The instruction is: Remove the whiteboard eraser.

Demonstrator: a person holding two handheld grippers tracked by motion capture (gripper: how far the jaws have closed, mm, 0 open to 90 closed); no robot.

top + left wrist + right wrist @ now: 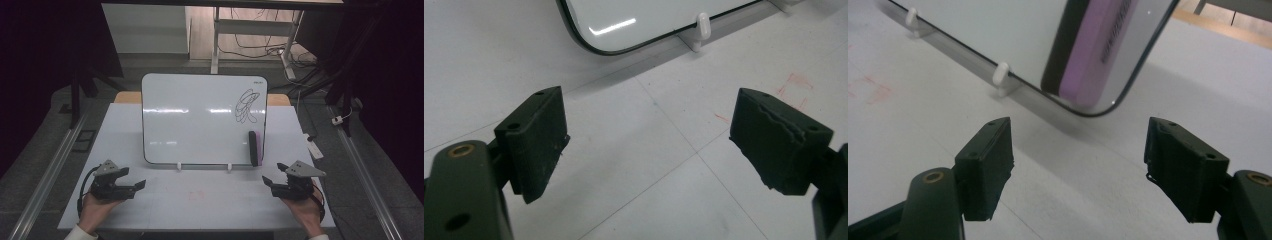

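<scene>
High view shows a purple-and-black eraser point(255, 147) stuck upright at the lower right corner of the whiteboard point(200, 120) standing on the desk point(200, 195), below a black scribble point(247, 106). Both the left hand-held gripper point(137, 186) and right hand-held gripper point(274, 174) rest with jaws apart, empty; the right gripper view cuts off the eraser's top.

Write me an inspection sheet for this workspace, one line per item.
Surface: white table, faint red marks near its middle.
Job's things: whiteboard propped on two white clips, black scribble at its upper right; purple and black eraser stuck upright on the board's lower right.
Clutter: nothing seen on the table.
Grippers: left claw and right claw both open, holding nothing, low over the table in front of the board.
Cables: one trails from each claw; more lie on the floor behind the table.
Surroundings: white desk legs and dark stands beyond; rails on the floor at both sides.
</scene>
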